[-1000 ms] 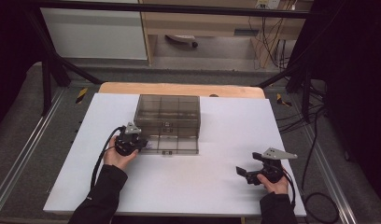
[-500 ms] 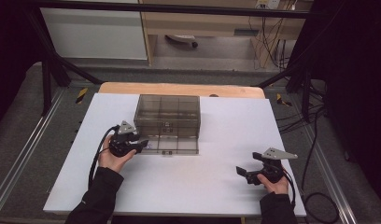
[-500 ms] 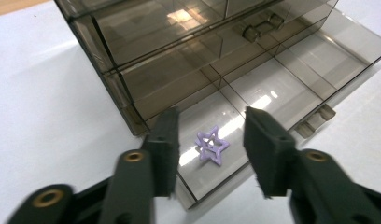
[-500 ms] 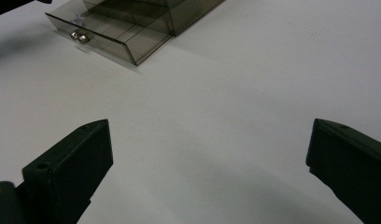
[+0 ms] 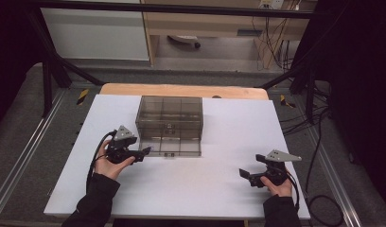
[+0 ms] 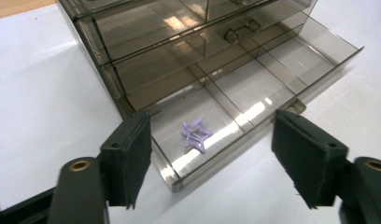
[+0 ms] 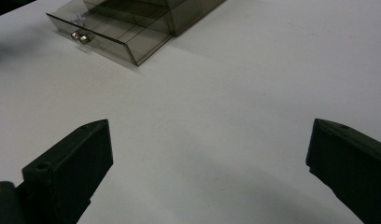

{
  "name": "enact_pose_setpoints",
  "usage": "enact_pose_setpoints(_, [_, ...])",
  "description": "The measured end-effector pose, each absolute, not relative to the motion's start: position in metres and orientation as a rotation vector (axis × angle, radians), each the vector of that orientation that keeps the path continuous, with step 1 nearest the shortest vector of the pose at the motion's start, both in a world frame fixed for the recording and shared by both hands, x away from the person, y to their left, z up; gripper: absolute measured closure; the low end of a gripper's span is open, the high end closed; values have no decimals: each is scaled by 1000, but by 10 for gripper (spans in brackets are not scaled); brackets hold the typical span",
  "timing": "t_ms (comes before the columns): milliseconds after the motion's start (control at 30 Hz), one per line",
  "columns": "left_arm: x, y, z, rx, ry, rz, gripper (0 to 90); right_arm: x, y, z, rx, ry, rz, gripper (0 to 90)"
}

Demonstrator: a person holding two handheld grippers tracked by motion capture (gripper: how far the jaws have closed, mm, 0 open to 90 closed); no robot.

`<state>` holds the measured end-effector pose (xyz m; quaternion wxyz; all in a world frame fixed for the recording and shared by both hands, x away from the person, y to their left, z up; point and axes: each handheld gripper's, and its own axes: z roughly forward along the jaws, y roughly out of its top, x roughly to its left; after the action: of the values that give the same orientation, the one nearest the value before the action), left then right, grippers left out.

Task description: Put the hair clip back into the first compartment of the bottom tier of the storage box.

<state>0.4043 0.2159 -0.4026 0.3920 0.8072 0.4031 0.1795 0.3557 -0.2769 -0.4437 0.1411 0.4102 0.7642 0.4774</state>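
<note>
- Purple star [image 6: 196,134]: a small openwork piece, lying flat on the floor of the end compartment of the pulled-out drawer [image 6: 254,88], free of both pads.
- Drawer: bottom tier of the smoky clear drawer cabinet [image 5: 169,120], drawn out towards the person; its partitions divide it into several compartments, and the star sits in the one at the person's left end. A small knob [image 7: 80,37] shows on the drawer front in the right gripper view.
- Left gripper [image 5: 144,152]: held just beside the drawer's left corner, above the star. Its jaws have just been opening and stand well apart, nothing pressed between them; the star lies below the gap.
- Right gripper [image 5: 244,174]: well apart from the cabinet, over bare table towards the right near corner. Jaws spread wide, holding nothing.
- White table top [image 5: 219,189]: carries the cabinet near its far middle; a wooden board [image 5: 181,90] lies along its far edge.
</note>
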Motion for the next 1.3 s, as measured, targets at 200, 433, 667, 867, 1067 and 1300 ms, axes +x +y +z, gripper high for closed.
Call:
enact_pose_setpoints(200, [398,213,-405,2046,1025,473,181,356,-277,-444,1182,2207,1377,13])
enact_pose_setpoints(433, [393,213,-411,2053,1018,464,135,356,-276,-444,1186,2207,1379,13])
enact_pose_setpoints(667, [387,211,-414,2037,1022,485,94,356,-277,-444,1183,2207,1378,13])
enact_pose_setpoints(867, [383,210,-421,2040,1015,477,89,356,-276,-444,1183,2213,1372,13])
enact_pose_setpoints(1067, [381,210,-426,2056,996,451,87,356,-276,-444,1186,2210,1376,13])
enact_pose_setpoints(1300, [376,208,-427,2049,980,432,83,356,-276,-444,1185,2210,1377,13])
